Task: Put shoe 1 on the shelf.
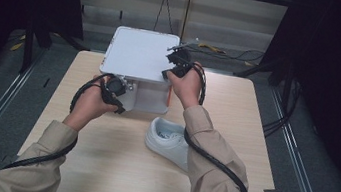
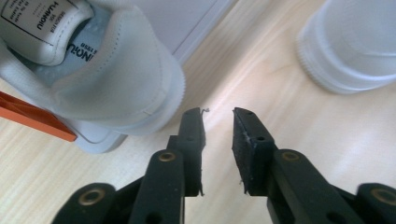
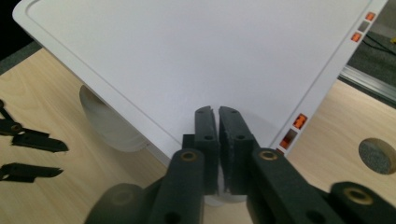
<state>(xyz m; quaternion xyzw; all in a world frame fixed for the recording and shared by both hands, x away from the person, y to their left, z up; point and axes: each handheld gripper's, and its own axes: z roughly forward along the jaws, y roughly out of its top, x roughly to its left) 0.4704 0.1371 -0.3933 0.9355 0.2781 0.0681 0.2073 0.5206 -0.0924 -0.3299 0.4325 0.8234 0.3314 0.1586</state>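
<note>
A white shoebox lid [image 1: 139, 51] is tilted up over its base [image 1: 150, 98] at the table's far side. My right gripper [image 1: 177, 62] is shut on the lid's near right edge, and the lid [image 3: 187, 56] spreads beyond the closed jaws of this gripper [image 3: 218, 109]. One white shoe [image 2: 107, 70], heel and label showing, lies by an orange box edge [image 2: 32, 119]. My left gripper [image 1: 118, 88] is at the box's front left. In its own view the left gripper [image 2: 218, 112] is open over bare wood, just right of that heel. A second white shoe [image 1: 169, 141] lies on the table.
The wooden table [image 1: 233, 135] has free room at the front left and far right. The second shoe's toe [image 2: 355, 42] lies ahead to the right of the left jaws. A round hole [image 3: 378, 156] is in the tabletop. Cables trail along both sleeves.
</note>
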